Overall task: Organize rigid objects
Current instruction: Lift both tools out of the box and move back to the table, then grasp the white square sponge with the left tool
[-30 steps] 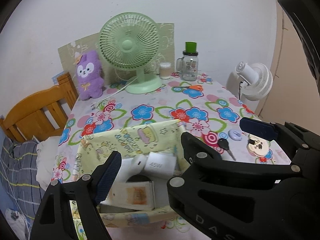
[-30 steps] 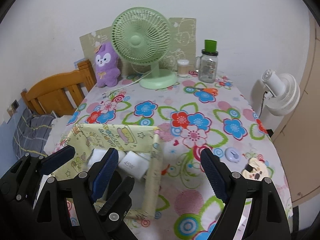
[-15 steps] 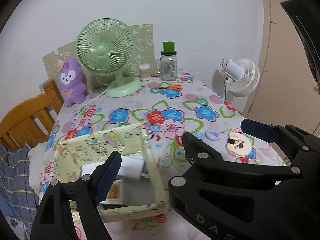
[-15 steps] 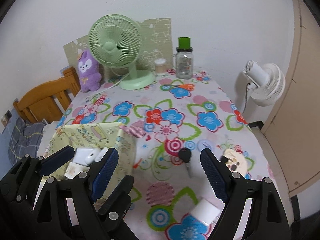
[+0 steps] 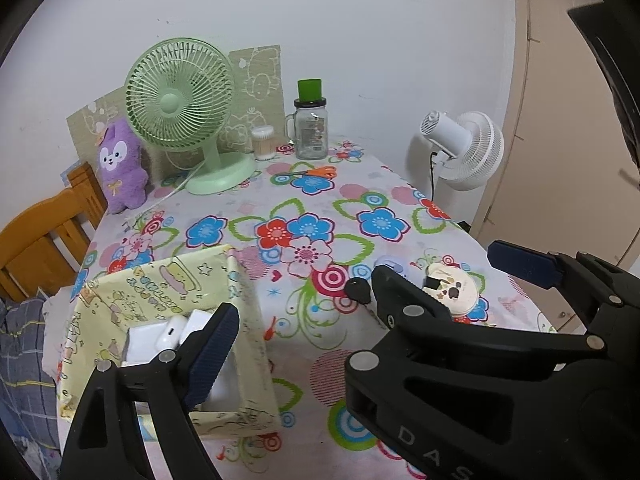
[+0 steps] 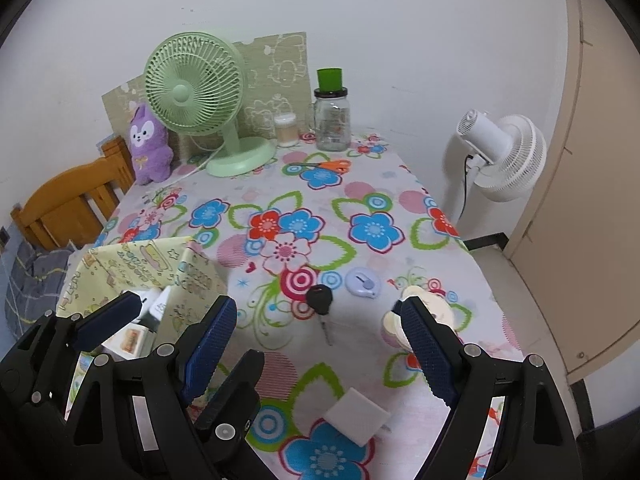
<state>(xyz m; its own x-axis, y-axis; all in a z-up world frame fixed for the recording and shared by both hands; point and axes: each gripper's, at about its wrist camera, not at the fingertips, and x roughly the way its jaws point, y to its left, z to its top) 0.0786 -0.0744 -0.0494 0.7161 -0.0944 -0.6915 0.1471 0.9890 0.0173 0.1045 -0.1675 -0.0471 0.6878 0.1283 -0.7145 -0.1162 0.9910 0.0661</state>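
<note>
A yellow patterned box (image 5: 168, 292) (image 6: 160, 264) sits at the table's near left, holding white chargers and an earbud case (image 5: 170, 330). On the flowered cloth to its right lie a black key (image 6: 322, 306) (image 5: 358, 290), a lilac round tag (image 6: 362, 282), a cream round compact (image 5: 450, 290) (image 6: 424, 304) and a white flat square (image 6: 356, 416). My left gripper (image 5: 362, 300) is open and empty above the box's right side. My right gripper (image 6: 320, 350) is open and empty, above the key.
At the back stand a green desk fan (image 6: 200, 96), a purple plush (image 6: 148, 144), a jar with a green lid (image 6: 332, 116), a cotton-swab cup (image 6: 286, 130) and orange scissors (image 6: 324, 166). A white fan (image 6: 504, 156) stands right of the table, a wooden chair (image 6: 68, 204) left.
Both grippers have moved to the right and back from the box. The key, tag, compact and white square have come into the right wrist view. Both stay open.
</note>
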